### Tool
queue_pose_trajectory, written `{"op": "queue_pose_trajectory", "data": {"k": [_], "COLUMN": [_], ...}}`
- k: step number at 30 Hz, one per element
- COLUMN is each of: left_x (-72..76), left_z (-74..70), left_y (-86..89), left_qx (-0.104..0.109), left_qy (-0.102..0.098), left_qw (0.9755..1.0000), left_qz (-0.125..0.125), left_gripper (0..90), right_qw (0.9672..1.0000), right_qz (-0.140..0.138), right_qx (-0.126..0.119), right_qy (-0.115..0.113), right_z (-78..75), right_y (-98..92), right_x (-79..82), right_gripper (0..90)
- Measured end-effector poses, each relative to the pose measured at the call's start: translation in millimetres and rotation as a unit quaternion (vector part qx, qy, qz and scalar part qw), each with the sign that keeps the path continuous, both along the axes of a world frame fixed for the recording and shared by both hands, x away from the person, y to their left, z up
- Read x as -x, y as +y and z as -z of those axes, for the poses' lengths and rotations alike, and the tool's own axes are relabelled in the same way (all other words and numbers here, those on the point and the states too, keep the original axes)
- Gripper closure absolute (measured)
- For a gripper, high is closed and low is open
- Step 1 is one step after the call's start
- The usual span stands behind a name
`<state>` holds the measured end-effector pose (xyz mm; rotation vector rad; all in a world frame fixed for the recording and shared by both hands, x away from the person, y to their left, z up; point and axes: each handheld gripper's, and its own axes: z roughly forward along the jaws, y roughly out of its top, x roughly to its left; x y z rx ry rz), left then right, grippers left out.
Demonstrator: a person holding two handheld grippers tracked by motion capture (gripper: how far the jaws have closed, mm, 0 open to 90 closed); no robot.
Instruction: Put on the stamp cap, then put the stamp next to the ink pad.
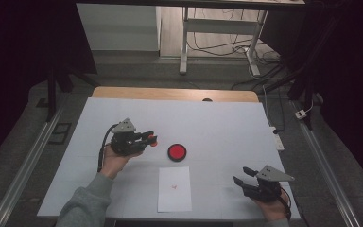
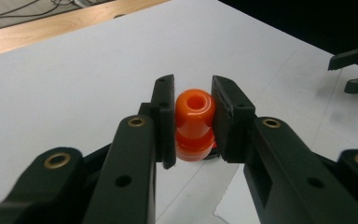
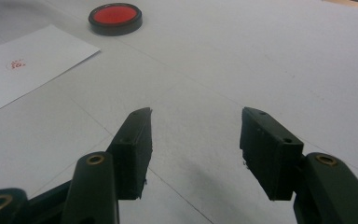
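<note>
Left gripper [image 1: 147, 138] clenched on an orange stamp [image 2: 194, 122], pads pressing its waisted body from both sides, round holed top facing the camera in the left gripper view. Held clear of the white table cover [image 1: 217, 123], with the stamp poking out just past the fingertips in the high view. Beyond those fingertips and slightly toward the person, a round red ink pad [image 1: 177, 152] in a black rim, near but apart from the stamp. Nearer the person than the ink pad, a white sheet of paper [image 1: 175, 196] lying flat, marked with a small red print [image 1: 174, 186] near its middle; corner of the same sheet visible below the left fingers in the left gripper view.

Right gripper [image 3: 196, 149] released, jaws standing apart with bare table cover between them, nothing gripped. Resting low over the cover at the near right part of the table, well apart from the left gripper. Ahead of its fingers and off to their left, the paper with its red print [image 3: 17, 64]; farther ahead, the ink pad [image 3: 115, 17]. Right gripper's two black fingertips also visible far off at the right edge of the left gripper view, spread apart.

Wooden table edge [image 1: 170, 92] showing beyond the far side of the cover.
</note>
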<state>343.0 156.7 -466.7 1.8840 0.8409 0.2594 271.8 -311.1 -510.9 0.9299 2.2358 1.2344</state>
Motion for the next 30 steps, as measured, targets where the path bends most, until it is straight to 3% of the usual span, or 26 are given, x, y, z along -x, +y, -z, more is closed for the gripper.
{"op": "queue_pose_trajectory", "data": {"k": [19,30], "left_x": [-26.9,-39.6], "left_z": [13.9,30.1], "left_y": [-18.7,-19.3], "left_qx": [-0.029,-0.047], "left_qy": [0.001,0.017], "left_qw": [0.9995,0.9985], "left_qz": [-0.009,-0.023], "left_gripper": [70.9,70.9], "right_qw": [1.0,1.0], "right_qz": [0.003,0.001], "right_qx": [0.002,0.005], "right_qy": [-0.004,-0.002], "right_z": [-0.6,0.4], "right_y": [-1.2,1.1], "right_x": [3.6,3.1], "right_gripper": [43.3,43.3]}}
